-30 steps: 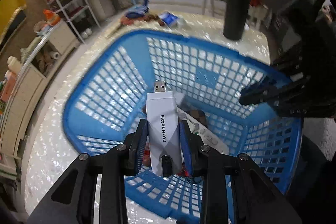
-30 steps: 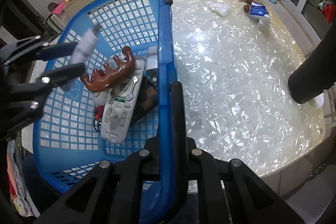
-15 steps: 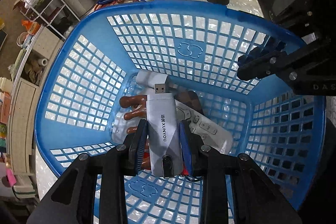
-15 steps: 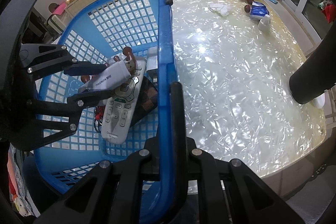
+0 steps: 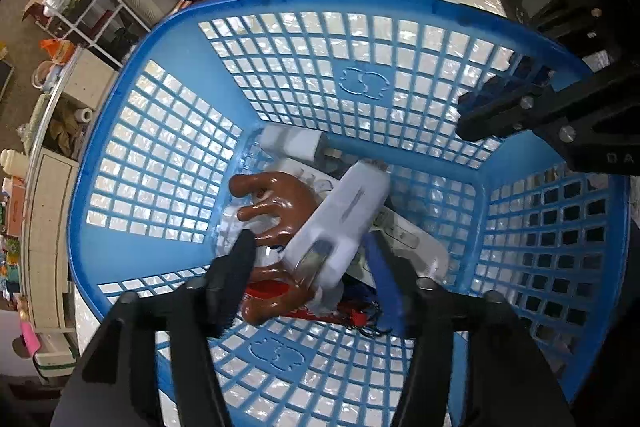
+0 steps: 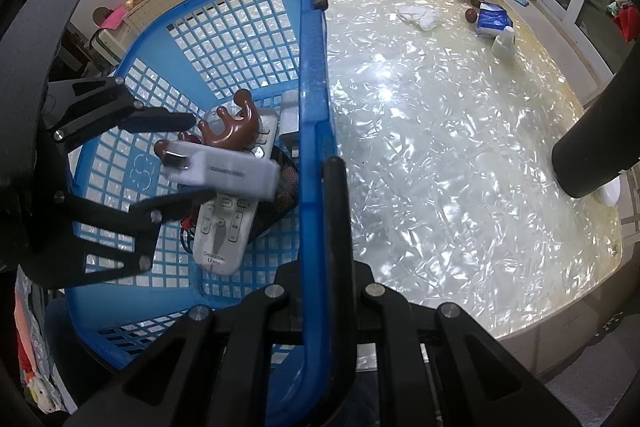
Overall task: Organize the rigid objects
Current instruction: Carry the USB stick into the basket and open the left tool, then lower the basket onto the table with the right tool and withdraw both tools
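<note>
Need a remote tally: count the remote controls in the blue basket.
1: the white remote control lies on the basket floor, partly under the brown antler piece and white USB stick. Others may be hidden underneath.

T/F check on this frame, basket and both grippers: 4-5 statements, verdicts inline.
1. The left gripper clamps the white USB stick. False: its jaws have just been opening and the stick lies loose between them.
2. The right gripper is shut on the blue basket rim. True.
3. A brown antler-shaped piece lies in the basket. True.
4. The remote control lies on the table. False: it is in the basket.
</note>
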Demonstrator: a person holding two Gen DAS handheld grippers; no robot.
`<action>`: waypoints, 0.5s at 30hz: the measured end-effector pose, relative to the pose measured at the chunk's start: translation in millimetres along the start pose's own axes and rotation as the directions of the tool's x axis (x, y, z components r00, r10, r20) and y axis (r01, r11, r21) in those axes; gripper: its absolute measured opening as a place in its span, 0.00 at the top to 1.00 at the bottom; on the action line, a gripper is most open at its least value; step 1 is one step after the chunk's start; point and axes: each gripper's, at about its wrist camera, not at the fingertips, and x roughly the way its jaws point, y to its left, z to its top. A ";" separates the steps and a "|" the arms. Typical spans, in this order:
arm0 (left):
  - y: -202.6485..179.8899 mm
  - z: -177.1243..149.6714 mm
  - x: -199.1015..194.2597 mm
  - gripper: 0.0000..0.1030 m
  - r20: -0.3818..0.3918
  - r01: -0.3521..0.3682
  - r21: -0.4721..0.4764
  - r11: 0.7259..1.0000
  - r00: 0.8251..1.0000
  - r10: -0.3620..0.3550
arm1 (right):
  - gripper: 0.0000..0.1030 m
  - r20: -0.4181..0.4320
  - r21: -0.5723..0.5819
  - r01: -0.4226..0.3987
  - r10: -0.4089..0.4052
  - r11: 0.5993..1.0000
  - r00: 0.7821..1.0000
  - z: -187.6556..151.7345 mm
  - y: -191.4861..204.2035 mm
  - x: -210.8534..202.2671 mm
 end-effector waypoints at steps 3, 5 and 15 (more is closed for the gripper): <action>-4.5 -0.2 -4.6 0.23 0.000 -0.014 0.022 1.000 1.000 0.014 | 0.91 0.000 0.000 0.001 -0.001 1.000 1.000 -0.5 0.4 -0.1; -4.7 0.3 -7.4 0.23 -0.004 -0.001 0.022 1.000 1.000 0.001 | 0.91 -0.002 0.001 0.002 -0.002 1.000 1.000 -0.5 0.6 -0.1; 10.0 -7.2 -46.0 0.05 0.044 -0.036 -0.097 0.995 0.998 0.040 | 0.91 0.021 0.001 0.047 -0.047 0.999 0.999 -0.1 3.2 -15.6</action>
